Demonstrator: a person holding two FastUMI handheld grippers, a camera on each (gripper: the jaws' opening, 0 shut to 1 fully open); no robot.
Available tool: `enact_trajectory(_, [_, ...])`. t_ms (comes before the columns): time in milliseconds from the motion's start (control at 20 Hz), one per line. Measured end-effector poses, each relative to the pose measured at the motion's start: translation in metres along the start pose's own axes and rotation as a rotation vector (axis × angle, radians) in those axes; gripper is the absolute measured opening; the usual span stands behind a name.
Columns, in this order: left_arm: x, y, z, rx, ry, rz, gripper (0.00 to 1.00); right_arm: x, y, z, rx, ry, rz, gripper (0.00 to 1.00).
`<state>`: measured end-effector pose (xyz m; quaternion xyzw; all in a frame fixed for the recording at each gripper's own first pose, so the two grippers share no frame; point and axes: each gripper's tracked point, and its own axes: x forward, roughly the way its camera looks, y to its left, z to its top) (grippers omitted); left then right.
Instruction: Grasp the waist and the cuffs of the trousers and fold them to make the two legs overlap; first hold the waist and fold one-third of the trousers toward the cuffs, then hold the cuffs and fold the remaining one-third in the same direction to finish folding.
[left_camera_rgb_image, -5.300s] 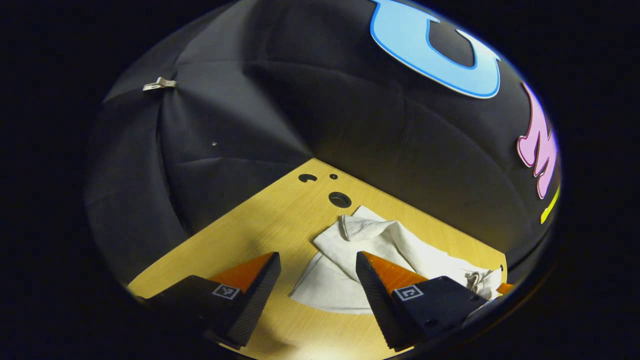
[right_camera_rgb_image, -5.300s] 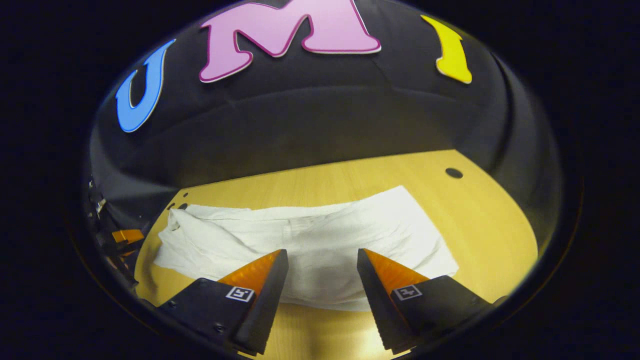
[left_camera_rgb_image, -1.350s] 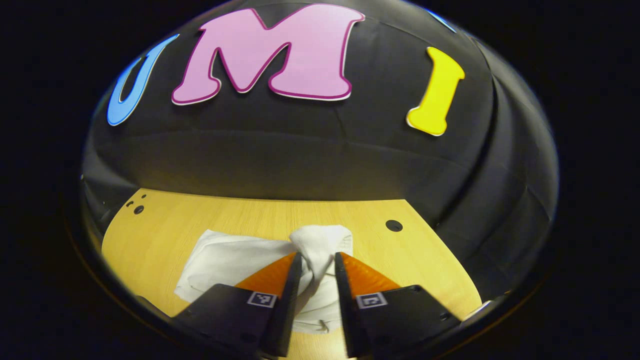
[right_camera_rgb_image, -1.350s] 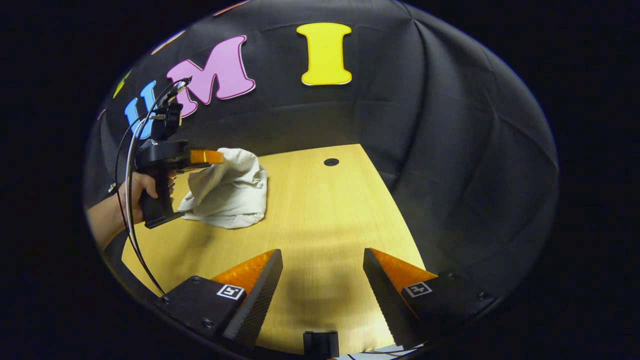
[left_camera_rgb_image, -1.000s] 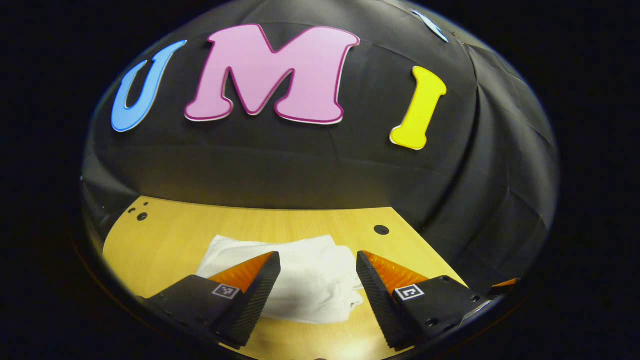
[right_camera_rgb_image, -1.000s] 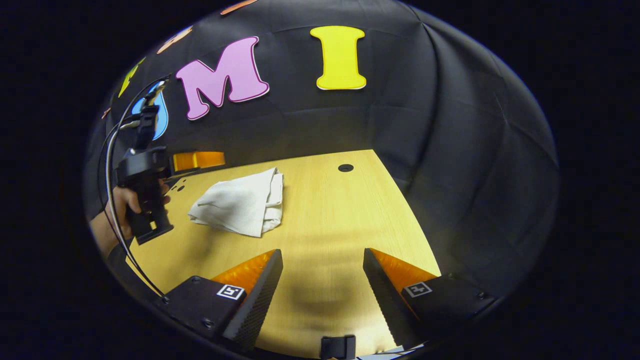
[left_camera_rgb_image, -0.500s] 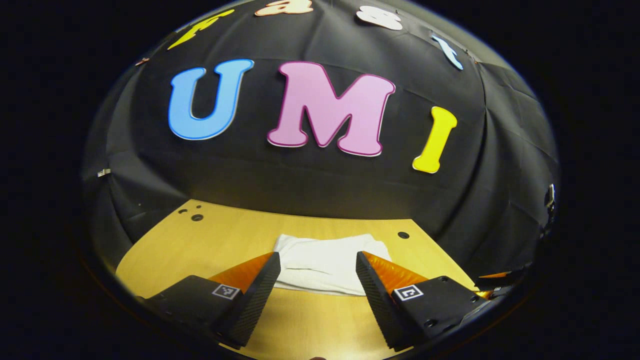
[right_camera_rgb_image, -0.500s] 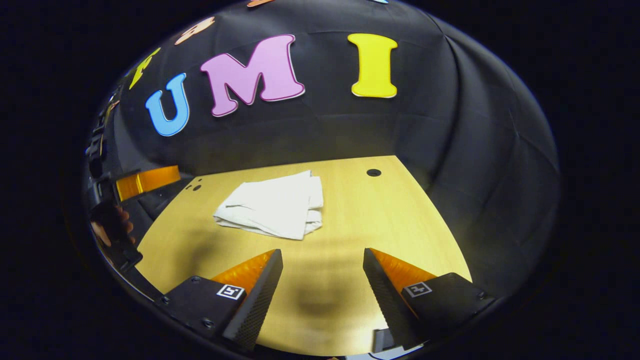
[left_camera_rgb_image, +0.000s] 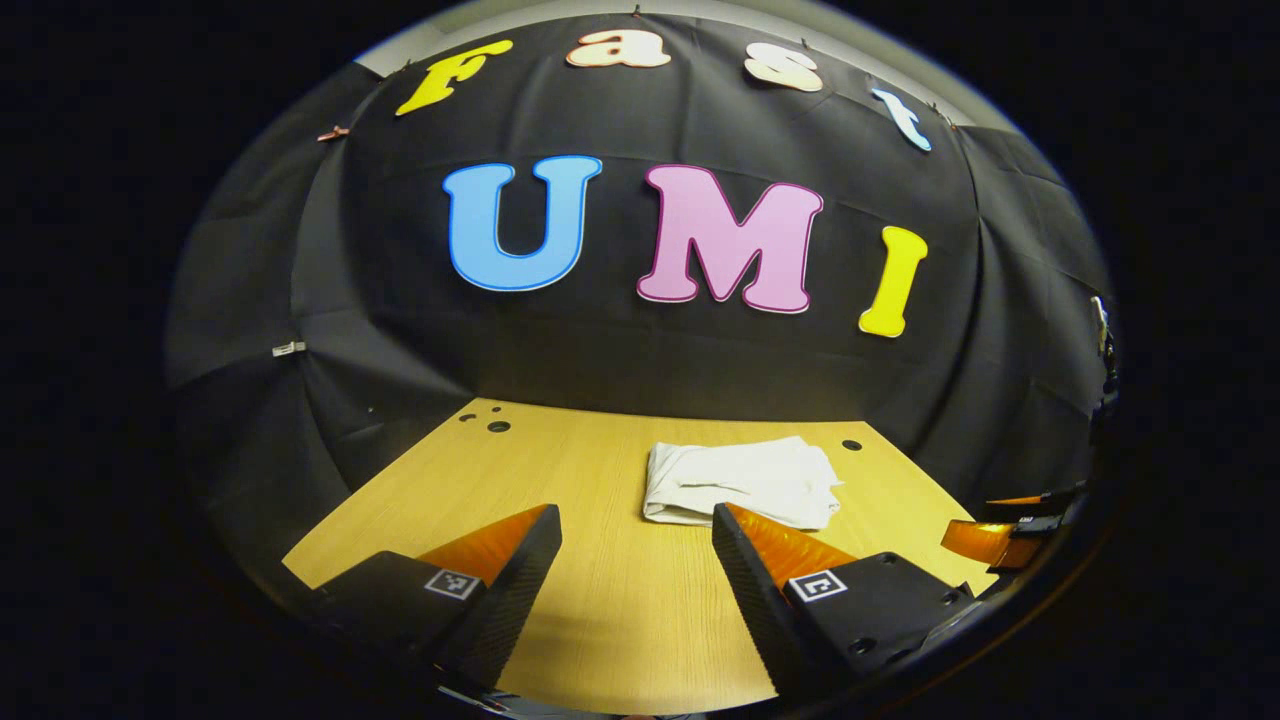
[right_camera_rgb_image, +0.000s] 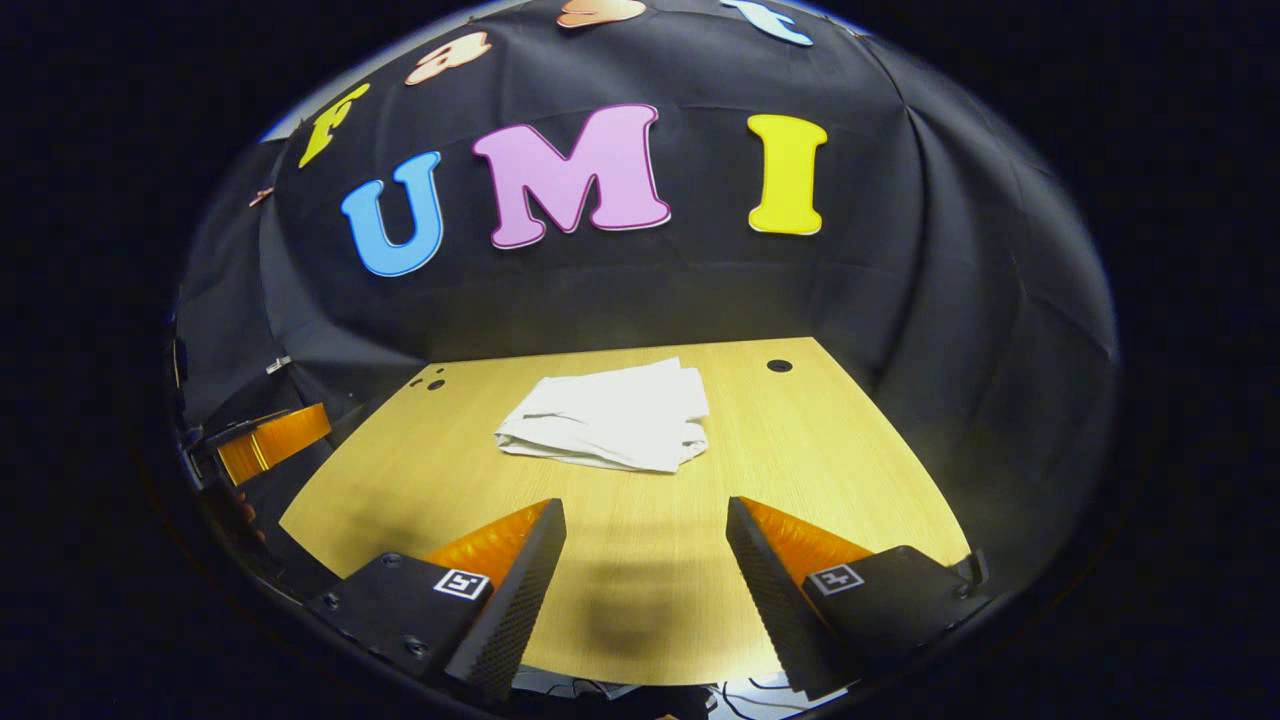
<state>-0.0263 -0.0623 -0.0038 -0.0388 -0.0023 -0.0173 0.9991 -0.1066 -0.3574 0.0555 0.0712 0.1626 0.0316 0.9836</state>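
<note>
Both grippers have drawn back from the trousers (left_camera_rgb_image: 740, 482) since a second ago, so the bundle now looks smaller and farther off in each view. White and folded into a compact, slightly rumpled packet, the trousers lie flat on the table (left_camera_rgb_image: 600, 600), toward its far edge, near a round hole (left_camera_rgb_image: 851, 445) in the wood; in the right gripper view they sit just left of that hole (right_camera_rgb_image: 778, 366). The left gripper (left_camera_rgb_image: 636, 530) hangs above bare table with its fingers wide apart and nothing between them. The right gripper (right_camera_rgb_image: 646, 525) is likewise spread wide and empty, well short of the cloth. At the left edge of the right gripper view the left gripper shows again, low beside the table. Three small holes (left_camera_rgb_image: 488, 420) mark the far left corner.
</note>
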Motion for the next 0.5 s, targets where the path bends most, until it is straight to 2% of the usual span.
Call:
enact_trajectory(200, [-0.015,0.011,-0.02,0.021,0.048,-0.047,0.96,-0.017,0.027,-0.017,0.0,0.002,0.021,0.99])
enact_trajectory(500, [-0.021,0.002,-0.022,0.031,0.059,-0.135,0.96,-0.03,0.034,-0.028,-0.027,0.016,0.011,0.99])
